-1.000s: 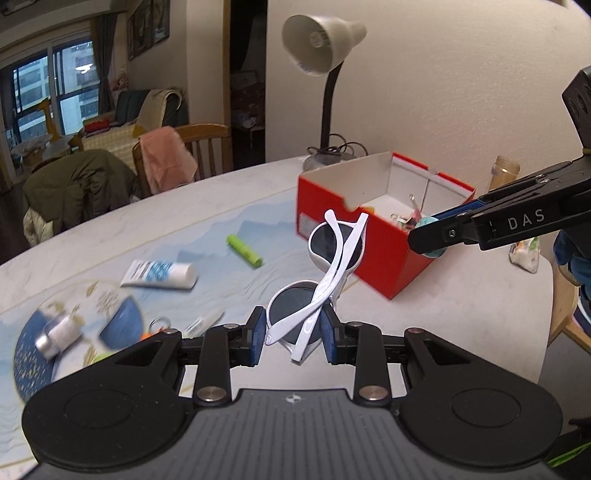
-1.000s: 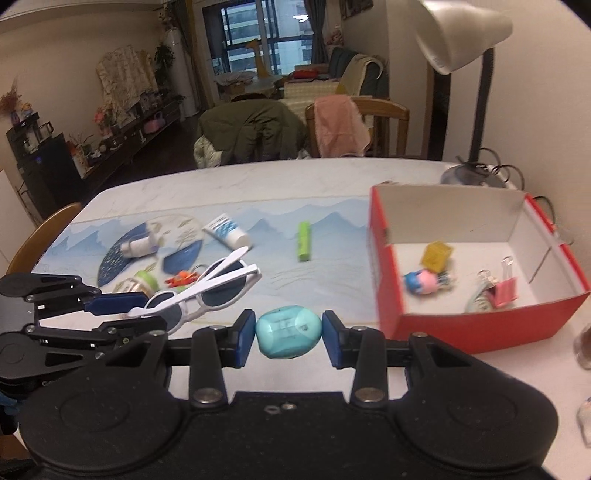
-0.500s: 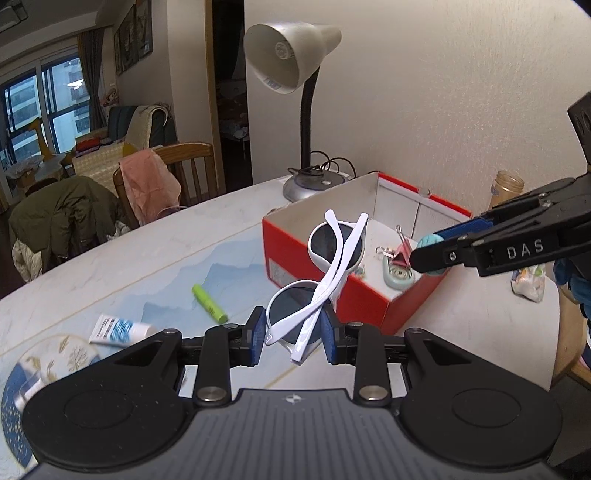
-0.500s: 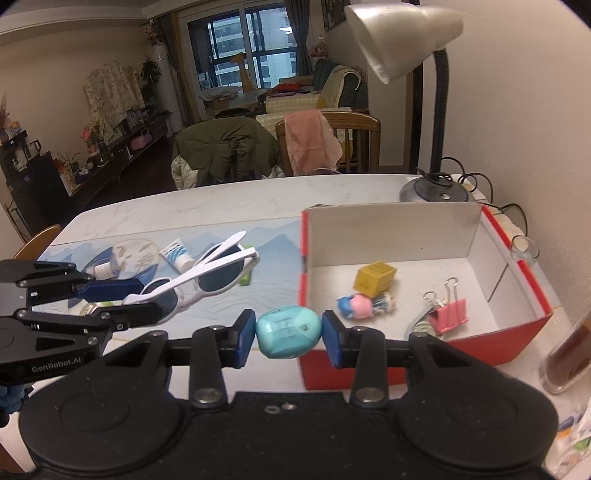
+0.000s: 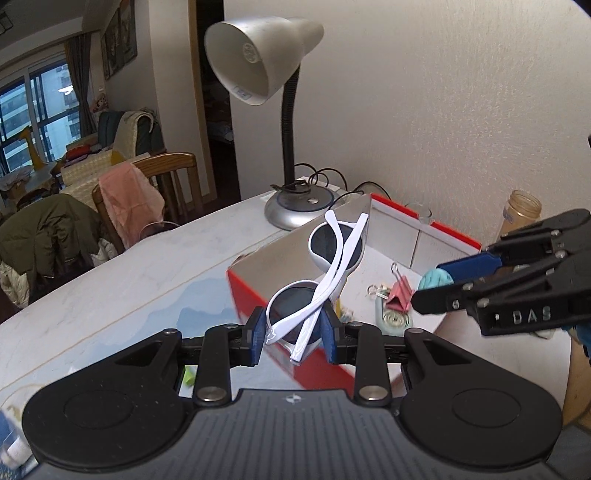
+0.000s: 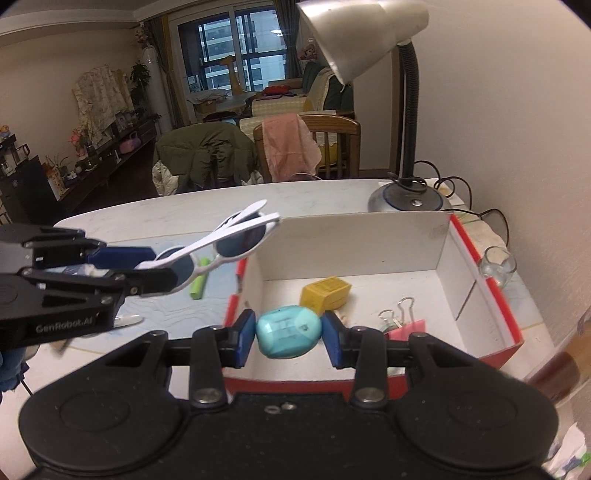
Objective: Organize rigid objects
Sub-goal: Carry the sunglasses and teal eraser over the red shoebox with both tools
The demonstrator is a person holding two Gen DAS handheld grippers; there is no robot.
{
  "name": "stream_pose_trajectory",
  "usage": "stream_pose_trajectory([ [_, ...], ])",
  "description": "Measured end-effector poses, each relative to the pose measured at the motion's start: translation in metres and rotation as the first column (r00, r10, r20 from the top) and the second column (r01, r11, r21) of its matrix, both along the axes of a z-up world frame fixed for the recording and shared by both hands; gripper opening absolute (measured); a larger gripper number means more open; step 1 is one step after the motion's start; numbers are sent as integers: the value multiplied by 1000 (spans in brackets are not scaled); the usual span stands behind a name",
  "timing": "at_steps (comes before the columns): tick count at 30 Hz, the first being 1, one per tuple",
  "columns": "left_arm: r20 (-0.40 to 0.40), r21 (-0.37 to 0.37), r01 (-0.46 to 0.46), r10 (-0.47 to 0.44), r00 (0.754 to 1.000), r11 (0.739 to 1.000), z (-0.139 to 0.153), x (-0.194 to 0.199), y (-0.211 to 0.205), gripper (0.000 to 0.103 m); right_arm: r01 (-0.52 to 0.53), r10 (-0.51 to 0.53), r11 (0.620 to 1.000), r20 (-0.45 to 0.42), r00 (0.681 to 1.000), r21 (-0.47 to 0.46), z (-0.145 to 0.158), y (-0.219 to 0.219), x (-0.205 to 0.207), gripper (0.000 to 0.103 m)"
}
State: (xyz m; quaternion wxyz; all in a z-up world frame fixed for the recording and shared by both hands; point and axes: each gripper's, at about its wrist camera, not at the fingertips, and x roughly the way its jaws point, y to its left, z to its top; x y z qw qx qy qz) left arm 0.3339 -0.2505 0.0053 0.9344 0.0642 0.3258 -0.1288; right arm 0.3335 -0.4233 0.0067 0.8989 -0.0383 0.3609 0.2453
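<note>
Standing open-topped, the red box (image 6: 484, 291); lying inside it a yellow block (image 6: 325, 294) and pink clip (image 6: 406, 326), leaving bare floor between; looming above its far wall, the lamp (image 6: 369, 33).

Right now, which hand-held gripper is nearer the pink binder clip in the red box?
Right, holding the turquoise object over the box beside the clip; left holds sunglasses outside the box's left wall.

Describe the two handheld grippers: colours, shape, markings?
Both are matte black with round twin housings, silver pivot screws and blue pads. The left gripper reads "GenRobot.AI" on its side; the right gripper reads "DAS". No cables show. Something blue shows behind each.
</note>
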Motion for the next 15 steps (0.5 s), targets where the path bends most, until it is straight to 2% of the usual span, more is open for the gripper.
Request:
stream_pose_trajectory([
  [7, -26, 27, 28, -28, 999, 999, -8, 39, -30, 30, 28, -28, 999, -10, 1000, -15, -7, -18, 24, 38],
  [15, -92, 40, 40, -36, 995, 998, -26, 81, -58, 30, 97, -99, 994, -46, 994, -42, -28, -44, 53, 38],
])
